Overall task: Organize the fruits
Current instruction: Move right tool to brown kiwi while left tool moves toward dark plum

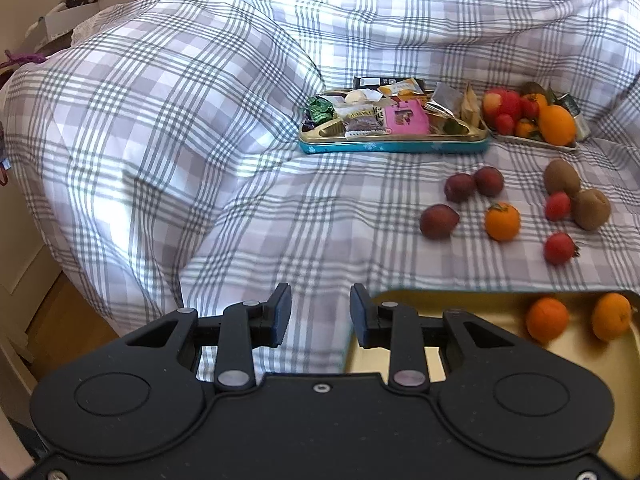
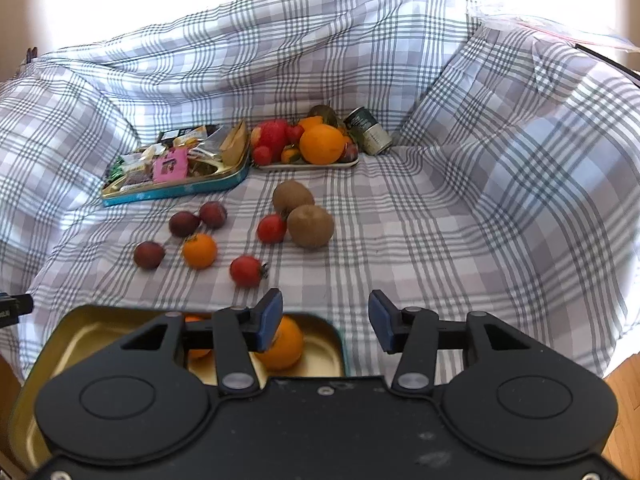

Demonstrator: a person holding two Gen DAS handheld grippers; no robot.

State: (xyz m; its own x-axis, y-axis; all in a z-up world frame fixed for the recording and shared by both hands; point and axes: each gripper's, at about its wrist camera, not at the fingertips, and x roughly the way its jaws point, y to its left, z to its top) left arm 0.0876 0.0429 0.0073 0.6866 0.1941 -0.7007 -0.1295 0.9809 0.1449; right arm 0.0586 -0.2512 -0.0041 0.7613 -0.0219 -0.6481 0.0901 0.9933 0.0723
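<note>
I hold both the left gripper (image 1: 320, 316) and right gripper (image 2: 325, 320) open and empty above the bed (image 2: 440, 240); two oranges (image 1: 547, 318) sit in the gold tin (image 2: 92, 332), other fruit (image 2: 199, 251) scattered beyond.

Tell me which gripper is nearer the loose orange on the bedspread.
Right, though only by a little. The right gripper sits just below and right of the loose orange. The left gripper is lower left of it, across more open bedspread.

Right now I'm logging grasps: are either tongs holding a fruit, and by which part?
Nothing is held. The left tongs and right tongs are both open, with only checked bedding between their pads.
</note>
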